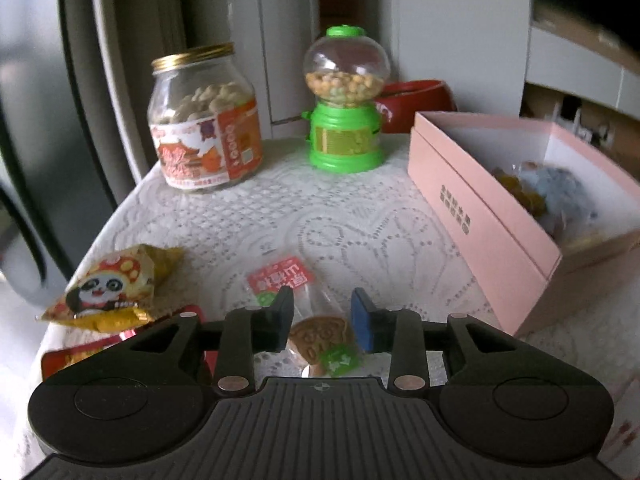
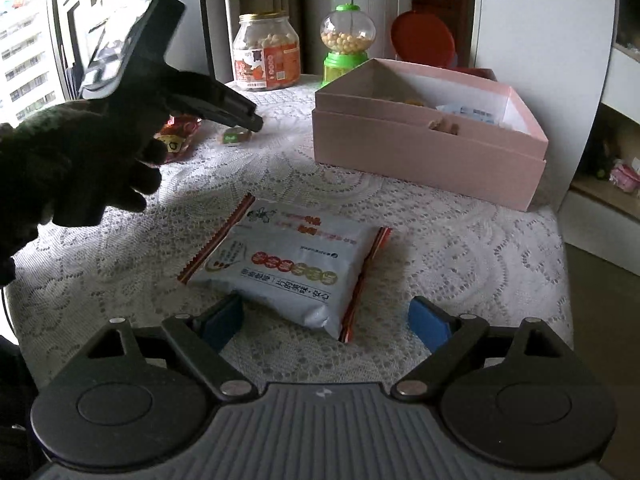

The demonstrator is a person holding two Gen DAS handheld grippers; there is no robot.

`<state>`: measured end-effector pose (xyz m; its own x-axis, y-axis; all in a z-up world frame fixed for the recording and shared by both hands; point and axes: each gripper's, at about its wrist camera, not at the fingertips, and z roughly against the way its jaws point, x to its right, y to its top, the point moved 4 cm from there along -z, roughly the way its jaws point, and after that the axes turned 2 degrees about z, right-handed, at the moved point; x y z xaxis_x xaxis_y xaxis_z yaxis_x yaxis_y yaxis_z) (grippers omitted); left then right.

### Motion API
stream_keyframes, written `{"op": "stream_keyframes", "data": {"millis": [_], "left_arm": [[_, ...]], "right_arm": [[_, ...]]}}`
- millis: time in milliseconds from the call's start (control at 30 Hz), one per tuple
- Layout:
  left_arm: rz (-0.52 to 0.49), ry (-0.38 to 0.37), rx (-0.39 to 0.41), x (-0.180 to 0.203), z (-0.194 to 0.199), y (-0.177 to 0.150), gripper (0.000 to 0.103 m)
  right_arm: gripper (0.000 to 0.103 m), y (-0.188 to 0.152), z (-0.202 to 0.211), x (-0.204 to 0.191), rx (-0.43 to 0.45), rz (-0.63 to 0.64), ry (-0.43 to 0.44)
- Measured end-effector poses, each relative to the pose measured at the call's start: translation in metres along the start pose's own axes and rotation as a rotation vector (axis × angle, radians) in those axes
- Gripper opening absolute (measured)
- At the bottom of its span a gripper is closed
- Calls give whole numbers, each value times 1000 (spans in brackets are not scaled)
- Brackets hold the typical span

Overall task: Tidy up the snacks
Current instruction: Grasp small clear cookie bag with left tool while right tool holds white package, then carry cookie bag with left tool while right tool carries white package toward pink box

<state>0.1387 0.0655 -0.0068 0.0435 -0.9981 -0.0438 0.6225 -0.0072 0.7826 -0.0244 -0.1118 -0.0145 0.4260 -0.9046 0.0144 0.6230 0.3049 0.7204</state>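
My left gripper [image 1: 322, 314] hangs low over the lace-covered table [image 1: 340, 208], jaws partly apart. A clear-wrapped brown cookie packet [image 1: 316, 336] with a red label lies on the cloth between the fingers; the pads do not press it. In the right wrist view a dark-gloved hand [image 2: 72, 160] holds that left gripper [image 2: 254, 122] just over the small packet [image 2: 236, 136]. My right gripper [image 2: 328, 320] stands wide open, nothing held, with the near corner of a silver-grey snack bag [image 2: 288, 264] lying between its blue pads. An open pink box [image 1: 480, 208] [image 2: 420, 152] holds several snacks.
A glass jar of puffs [image 1: 204, 120] [image 2: 266, 54] and a green candy dispenser [image 1: 344, 100] [image 2: 346, 46] stand at the back. A yellow panda packet [image 1: 108, 292] and a red packet [image 1: 80, 354] lie at the left edge. A red container [image 2: 424, 38] sits behind the box.
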Motion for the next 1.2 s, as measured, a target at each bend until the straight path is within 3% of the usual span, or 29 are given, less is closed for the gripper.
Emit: {"op": "stream_keyframes", "data": {"millis": [167, 333, 433, 533, 600, 767, 933, 1100, 1200], "left_arm": [[-13, -30, -5, -2, 4, -4, 37], [-20, -180, 15, -6, 33, -28, 32], [-56, -251, 28, -2, 65, -54, 32], [-69, -295, 34, 1, 89, -74, 32], [-58, -310, 34, 0, 102, -82, 32], [-9, -278, 43, -13, 122, -86, 32], [-6, -265, 6, -18, 123, -92, 32], [-40, -260, 3, -10, 120, -94, 33], [-56, -253, -7, -3, 118, -90, 33]], "right_arm": [[92, 0, 0, -1, 0, 1, 1], [92, 0, 3, 1, -17, 49, 3], [92, 2, 8, 16, -6, 86, -144], [92, 6, 9, 41, -17, 0, -276], [92, 7, 13, 49, -20, -92, -240], [92, 9, 18, 28, -36, -211, -32], [92, 30, -6, 6, -109, -340, 121], [93, 64, -47, 0, -125, -390, -14], [96, 72, -62, -9, -119, -318, -114]]}}
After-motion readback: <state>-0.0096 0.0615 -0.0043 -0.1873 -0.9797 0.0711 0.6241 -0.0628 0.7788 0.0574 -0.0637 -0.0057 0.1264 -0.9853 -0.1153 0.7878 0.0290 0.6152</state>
